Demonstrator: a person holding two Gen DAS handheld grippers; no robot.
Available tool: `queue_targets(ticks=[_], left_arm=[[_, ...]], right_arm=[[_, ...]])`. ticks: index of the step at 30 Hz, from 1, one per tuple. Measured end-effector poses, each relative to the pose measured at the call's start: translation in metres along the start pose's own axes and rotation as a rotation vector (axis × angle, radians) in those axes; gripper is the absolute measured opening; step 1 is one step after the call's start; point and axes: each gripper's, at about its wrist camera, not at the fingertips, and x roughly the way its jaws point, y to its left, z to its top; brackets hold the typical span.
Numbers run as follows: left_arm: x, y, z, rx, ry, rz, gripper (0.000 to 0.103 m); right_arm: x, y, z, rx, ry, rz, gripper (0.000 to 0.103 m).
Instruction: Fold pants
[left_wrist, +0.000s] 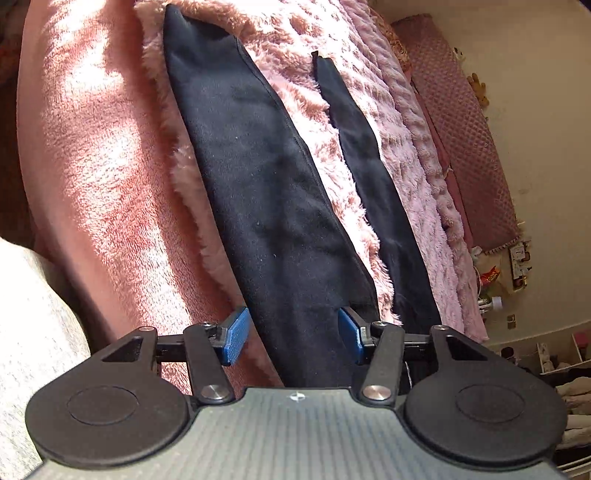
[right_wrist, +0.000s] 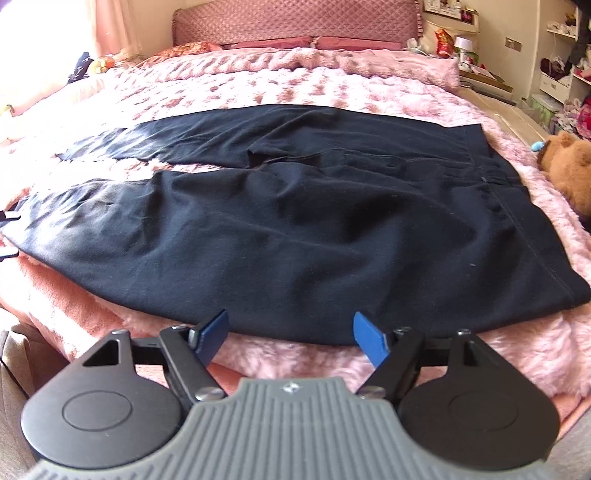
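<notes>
Pink bed (right_wrist: 332, 85) – pants (right_wrist: 295, 221) flat | hand-held grippers – both agape

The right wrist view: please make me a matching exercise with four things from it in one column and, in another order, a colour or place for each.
Things:
1. pants
2. blanket
3. plush toy
4. pads of the right claw

Descriptions:
A. brown, at the right edge of the bed
B. blue
C. pink and fluffy, covering the bed
D. dark, spread flat with the legs apart

Right pairs: 1-D, 2-C, 3-A, 4-B
</notes>
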Motion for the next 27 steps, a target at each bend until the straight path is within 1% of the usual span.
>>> queue_targets(ticks=[2,3,4,5,7,9,11,13,15,16,18,19,20,21,22,23,25,27], left_arm=[[0.002,-0.001,-0.001,0.016,0.007,-0.008,0.06],[0.002,-0.003,-0.003,0.028,0.005,-0.01,0.06],[0.002,-0.005,-0.005,0.039,0.006,-0.015,0.06],[0.003,-0.007,-0.008,0.051,0.015,-0.036,0.06],[0.007,-0.012,-0.013,0.063,0.055,-0.089,0.06],[0.016,-0.015,-0.018,0.069,0.115,-0.133,0.06],[0.024,-0.019,-0.024,0.069,0.158,-0.156,0.06],[0.031,-0.023,-0.03,0.082,0.204,-0.198,0.06],[0.038,-0.024,-0.039,0.072,0.253,-0.248,0.06],[0.043,-0.023,-0.043,0.052,0.286,-0.281,0.06],[0.059,-0.019,-0.052,-0.004,0.377,-0.344,0.06],[0.067,-0.017,-0.057,-0.034,0.418,-0.364,0.06],[0.073,-0.016,-0.062,-0.055,0.44,-0.366,0.06],[0.079,-0.015,-0.065,-0.064,0.449,-0.353,0.06],[0.085,-0.015,-0.068,-0.068,0.447,-0.327,0.06],[0.089,-0.014,-0.069,-0.073,0.44,-0.312,0.06],[0.097,-0.009,-0.07,-0.109,0.44,-0.321,0.06],[0.099,0.0,-0.072,-0.169,0.442,-0.318,0.06]], right_arm=[[-0.005,-0.026,-0.001,0.092,0.01,-0.009,0.052],[-0.007,-0.041,-0.002,0.152,0.019,-0.003,0.049],[-0.009,-0.058,-0.005,0.229,0.027,0.007,0.042],[-0.011,-0.072,-0.008,0.295,0.029,0.017,0.036],[-0.015,-0.096,-0.014,0.412,0.029,0.021,0.03],[-0.019,-0.116,-0.021,0.518,0.017,0.022,0.03],[-0.023,-0.134,-0.026,0.61,-0.011,0.037,0.03],[-0.024,-0.152,-0.03,0.7,-0.041,0.057,0.03],[-0.019,-0.17,-0.034,0.799,-0.054,0.111,0.033],[-0.014,-0.18,-0.036,0.854,-0.053,0.163,0.033],[-0.008,-0.19,-0.039,0.942,-0.077,0.243,0.033],[-0.006,-0.193,-0.039,0.963,-0.097,0.292,0.033],[-0.003,-0.195,-0.037,0.96,-0.112,0.349,0.033],[-0.001,-0.196,-0.034,0.945,-0.122,0.391,0.033],[0.002,-0.194,-0.029,0.918,-0.142,0.415,0.033],[0.003,-0.193,-0.025,0.895,-0.162,0.416,0.033],[0.007,-0.193,-0.022,0.865,-0.18,0.423,0.033],[0.011,-0.196,-0.023,0.893,-0.163,0.428,0.033]])
